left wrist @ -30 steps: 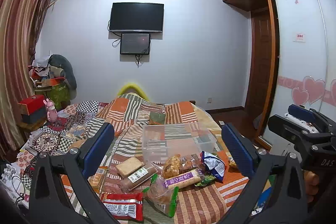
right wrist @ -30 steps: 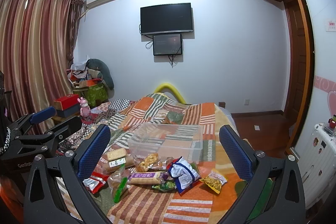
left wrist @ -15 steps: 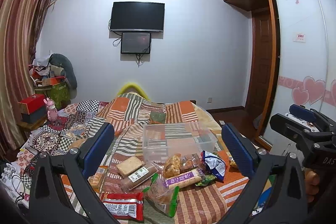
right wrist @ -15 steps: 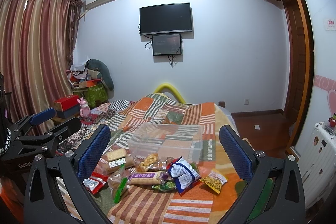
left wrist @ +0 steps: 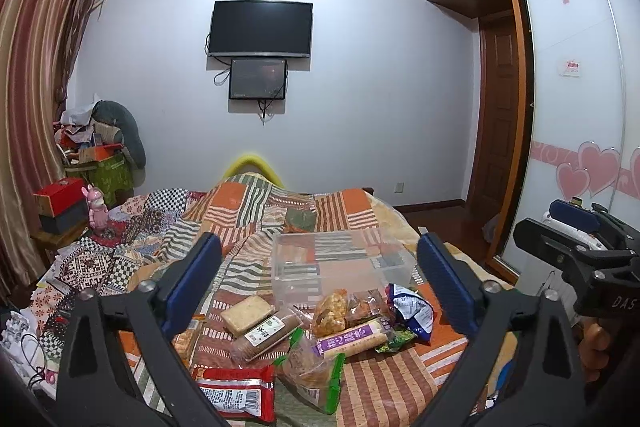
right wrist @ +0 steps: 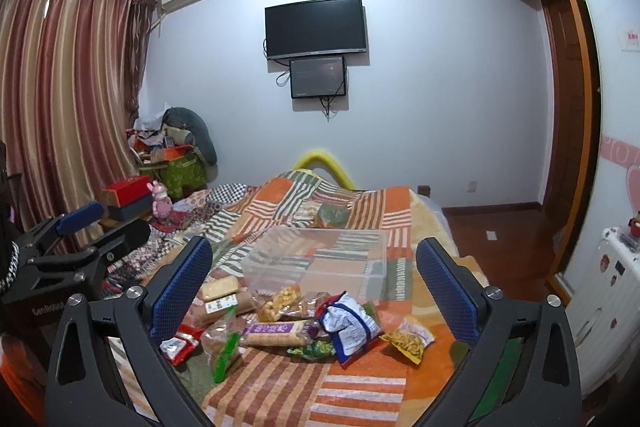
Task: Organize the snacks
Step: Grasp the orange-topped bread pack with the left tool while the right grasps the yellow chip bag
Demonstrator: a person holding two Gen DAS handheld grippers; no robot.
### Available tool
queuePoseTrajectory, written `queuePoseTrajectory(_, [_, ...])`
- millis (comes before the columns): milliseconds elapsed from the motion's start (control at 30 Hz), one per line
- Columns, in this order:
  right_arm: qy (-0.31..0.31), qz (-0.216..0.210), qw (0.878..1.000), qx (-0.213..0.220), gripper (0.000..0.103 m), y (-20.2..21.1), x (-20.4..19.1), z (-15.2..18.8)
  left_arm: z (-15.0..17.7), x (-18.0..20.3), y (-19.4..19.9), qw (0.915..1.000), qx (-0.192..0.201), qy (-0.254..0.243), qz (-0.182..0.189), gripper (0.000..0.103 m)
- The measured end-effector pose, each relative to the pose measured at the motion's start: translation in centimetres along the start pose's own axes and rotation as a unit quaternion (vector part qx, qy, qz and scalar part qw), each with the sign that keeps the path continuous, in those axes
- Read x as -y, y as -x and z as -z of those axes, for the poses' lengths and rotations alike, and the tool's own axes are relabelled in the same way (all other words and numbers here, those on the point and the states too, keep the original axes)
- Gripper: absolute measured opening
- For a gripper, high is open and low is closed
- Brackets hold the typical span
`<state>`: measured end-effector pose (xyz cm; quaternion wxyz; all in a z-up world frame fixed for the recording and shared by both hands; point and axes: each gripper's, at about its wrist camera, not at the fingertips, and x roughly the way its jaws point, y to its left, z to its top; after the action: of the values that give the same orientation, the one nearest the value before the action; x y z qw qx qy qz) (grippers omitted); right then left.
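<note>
A clear plastic box stands empty on the patchwork bedspread. In front of it lies a pile of snack packets: a red packet, a brown biscuit roll, a purple-labelled roll, a blue-white bag and a yellow chip bag. My left gripper is open and empty, held above the pile. My right gripper is open and empty, also above the pile. Each gripper shows at the edge of the other's view.
The bed fills the foreground. A cluttered side table with a red box stands at the left by the curtains. A wardrobe and a white suitcase are at the right. A TV hangs on the far wall.
</note>
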<state>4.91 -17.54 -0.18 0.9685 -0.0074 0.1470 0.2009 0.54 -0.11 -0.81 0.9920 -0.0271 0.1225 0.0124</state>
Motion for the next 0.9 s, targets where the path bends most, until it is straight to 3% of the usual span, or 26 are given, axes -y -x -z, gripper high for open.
queuePoseTrajectory(200, [0.006, 0.008, 1.0, -0.029, 0.085, -1.5, 0.9, 1.1, 0.8, -1.9, -1.9, 0.9994, -0.034, 0.0, -0.009, 0.083])
queuePoseTrajectory(433, [-0.023, 0.027, 0.996, -0.088, 0.064, -4.4, 4.0, 2.5, 2.3, -7.2, -5.5, 0.9938, -0.104, 0.007, -0.038, 0.069])
queuePoseTrajectory(600, [-0.042, 0.046, 0.99, -0.129, 0.059, -6.5, 6.1, 3.8, 4.5, -11.8, -9.3, 0.9826, -0.175, 0.024, -0.057, 0.058])
queuePoseTrajectory(900, [-0.058, 0.092, 0.974, -0.198, 0.057, -9.5, 9.2, 6.0, 9.8, -17.9, -15.7, 0.9568, -0.278, 0.046, -0.074, 0.058])
